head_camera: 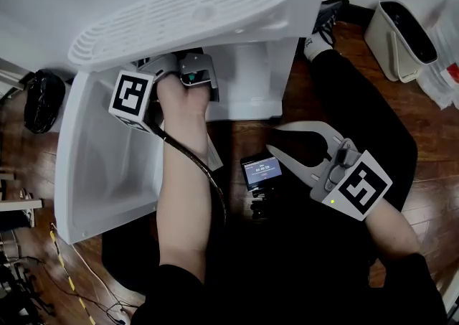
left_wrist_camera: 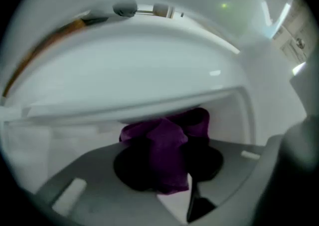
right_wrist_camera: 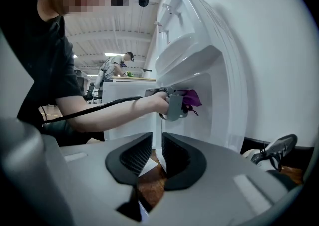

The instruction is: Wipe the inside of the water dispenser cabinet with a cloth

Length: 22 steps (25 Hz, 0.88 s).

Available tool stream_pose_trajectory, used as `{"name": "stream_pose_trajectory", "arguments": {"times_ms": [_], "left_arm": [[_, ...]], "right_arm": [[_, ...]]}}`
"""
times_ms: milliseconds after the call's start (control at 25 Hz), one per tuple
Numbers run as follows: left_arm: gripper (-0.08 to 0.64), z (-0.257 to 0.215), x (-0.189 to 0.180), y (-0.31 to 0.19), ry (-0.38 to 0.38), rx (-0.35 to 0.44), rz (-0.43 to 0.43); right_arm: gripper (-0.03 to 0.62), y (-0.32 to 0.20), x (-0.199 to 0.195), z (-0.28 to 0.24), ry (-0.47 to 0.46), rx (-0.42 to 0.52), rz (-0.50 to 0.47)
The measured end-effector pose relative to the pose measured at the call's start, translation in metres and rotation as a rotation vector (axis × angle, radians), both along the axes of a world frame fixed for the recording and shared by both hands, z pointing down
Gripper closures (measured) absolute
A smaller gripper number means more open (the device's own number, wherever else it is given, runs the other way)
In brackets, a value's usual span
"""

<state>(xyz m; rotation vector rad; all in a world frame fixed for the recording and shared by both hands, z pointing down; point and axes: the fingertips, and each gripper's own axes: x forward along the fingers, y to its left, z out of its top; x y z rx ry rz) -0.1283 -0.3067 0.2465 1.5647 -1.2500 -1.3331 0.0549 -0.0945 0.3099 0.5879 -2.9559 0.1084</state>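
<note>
1. The left gripper (left_wrist_camera: 167, 165) is clenching the crumpled purple cloth (left_wrist_camera: 164, 137) just under the white plastic dispenser cabinet's (left_wrist_camera: 149, 70) upper edge.
2. The right gripper (right_wrist_camera: 155, 156) is waiting outside the cabinet, jaws slightly parted and empty.
3. The white slotted drip tray (head_camera: 179, 19) is hiding the cloth in the head view.

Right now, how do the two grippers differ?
The left gripper is clamped on a purple cloth, while the right gripper holds nothing and its jaws are slightly apart. The left gripper reaches into the cabinet, and the right gripper is outside it. Both are grey and hand-held.
</note>
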Motion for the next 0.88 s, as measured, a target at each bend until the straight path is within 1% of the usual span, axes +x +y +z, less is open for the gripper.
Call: {"name": "stream_pose_trajectory", "arguments": {"times_ms": [120,200,280,440,480,560,640,800,880], "left_arm": [[0.416,-0.002,-0.003,0.048,0.047,0.049,-0.031],[0.414,-0.002,-0.007,0.061,0.067,0.082,-0.043],[0.414,-0.004,-0.008,0.049,0.068,0.108,-0.036],[0.416,-0.006,-0.004,0.008,0.112,0.124,-0.022],[0.416,-0.005,-0.002,-0.002,0.141,0.13,-0.018],[0.416,-0.001,0.003,-0.017,0.233,0.155,0.002],[0.416,-0.001,0.017,-0.028,0.303,0.181,0.039],[0.416,-0.003,0.059,-0.034,0.392,0.198,0.144],[0.416,-0.004,0.064,-0.028,0.443,0.211,0.168]], "right_arm": [[0.526,0.002,-0.001,-0.003,-0.006,-0.008,-0.013],[0.526,0.004,-0.004,-0.003,-0.001,0.001,-0.029],[0.526,0.007,-0.007,0.002,0.019,0.014,-0.04],[0.526,0.007,-0.008,0.009,0.043,0.011,-0.032],[0.526,0.005,-0.008,0.009,0.039,0.009,-0.026],[0.526,0.001,-0.005,0.009,0.036,0.003,-0.013],[0.526,-0.003,-0.003,0.01,0.032,-0.011,0.0],[0.526,-0.006,-0.001,0.01,0.008,-0.048,0.011],[0.526,-0.006,-0.002,0.01,0.01,-0.05,0.008]]}}
